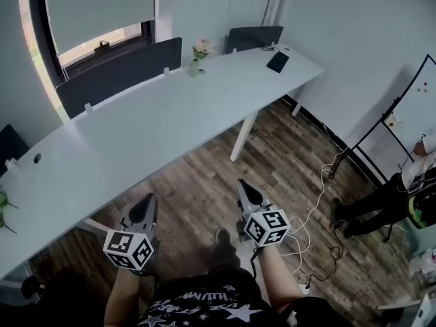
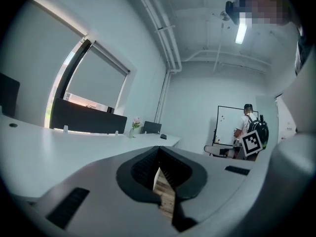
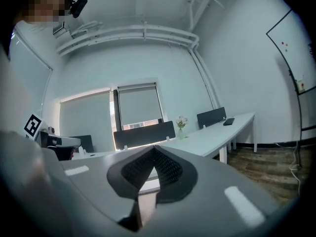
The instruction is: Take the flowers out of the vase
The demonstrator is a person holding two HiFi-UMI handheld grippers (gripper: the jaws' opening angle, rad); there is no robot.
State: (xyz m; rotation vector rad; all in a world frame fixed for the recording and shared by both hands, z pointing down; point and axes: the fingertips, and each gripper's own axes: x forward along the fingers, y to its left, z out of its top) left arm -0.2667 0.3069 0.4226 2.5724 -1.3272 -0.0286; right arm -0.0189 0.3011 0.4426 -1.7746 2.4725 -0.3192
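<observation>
A small pale vase (image 1: 195,67) with pink and white flowers (image 1: 201,46) stands at the far side of the long white desk (image 1: 136,138), beside a dark partition. Both grippers hang over the wooden floor, well short of the desk and far from the vase. My left gripper (image 1: 147,200) is shut with nothing in it, and my right gripper (image 1: 244,184) is likewise shut and empty. The flowers (image 2: 136,124) show small and distant beyond the left gripper (image 2: 159,151). In the right gripper view the flowers (image 3: 181,122) stand past the closed right gripper (image 3: 154,150).
Dark partition screens (image 1: 119,73) line the desk's far edge. A dark flat device (image 1: 277,62) lies near the desk's right end, by a chair back (image 1: 253,38). A white desk leg (image 1: 244,136), floor cables (image 1: 320,196), a whiteboard (image 1: 409,107) and a person (image 1: 402,196) are at the right.
</observation>
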